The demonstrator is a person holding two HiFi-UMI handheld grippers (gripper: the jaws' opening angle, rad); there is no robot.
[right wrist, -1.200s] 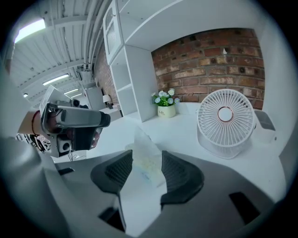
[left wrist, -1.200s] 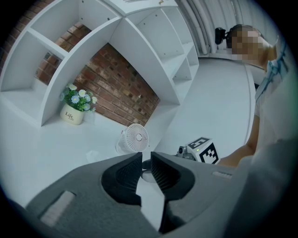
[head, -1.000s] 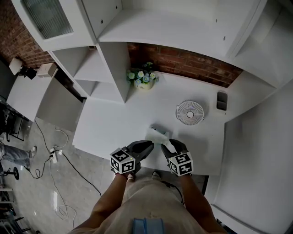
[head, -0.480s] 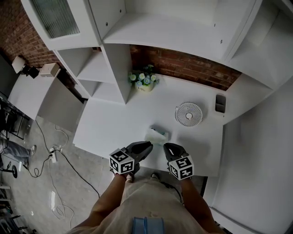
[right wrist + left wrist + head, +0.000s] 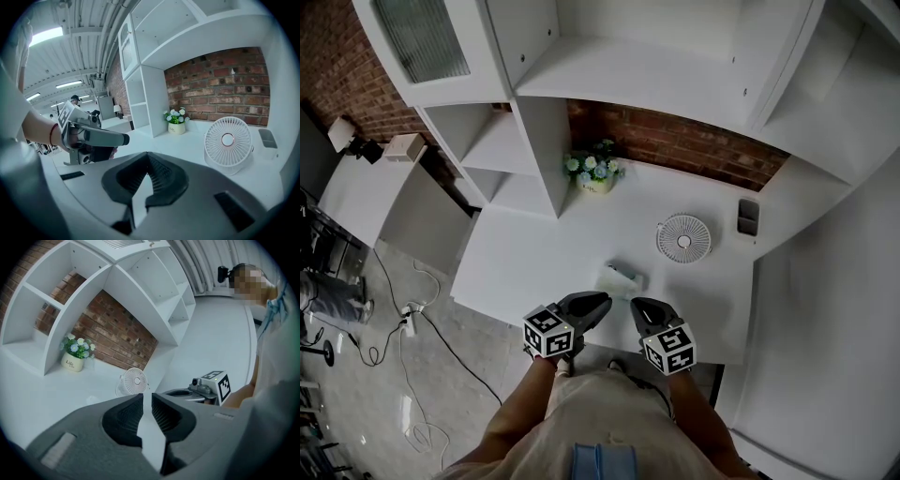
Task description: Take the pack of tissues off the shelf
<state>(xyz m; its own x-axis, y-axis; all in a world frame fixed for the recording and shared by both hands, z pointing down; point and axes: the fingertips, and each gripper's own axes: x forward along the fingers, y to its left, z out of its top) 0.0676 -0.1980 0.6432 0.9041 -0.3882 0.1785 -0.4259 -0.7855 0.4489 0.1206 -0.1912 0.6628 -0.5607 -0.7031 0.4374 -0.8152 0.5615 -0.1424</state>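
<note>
1. The small pale-green soft pack of tissues (image 5: 622,278) lies flat on the white counter (image 5: 525,253), not in the white shelf unit (image 5: 502,141).
2. Your right tongs (image 5: 147,155): the jaws have just been closing and now meet at the tips, with nothing between them.
3. Your left tongs (image 5: 147,394): the jaws stand a narrow slit apart, empty.
4. You hold both tongs over the counter's near edge. The pack sits just beyond their tips, between them. A round white desk fan (image 5: 683,238) stands farther back.
</note>
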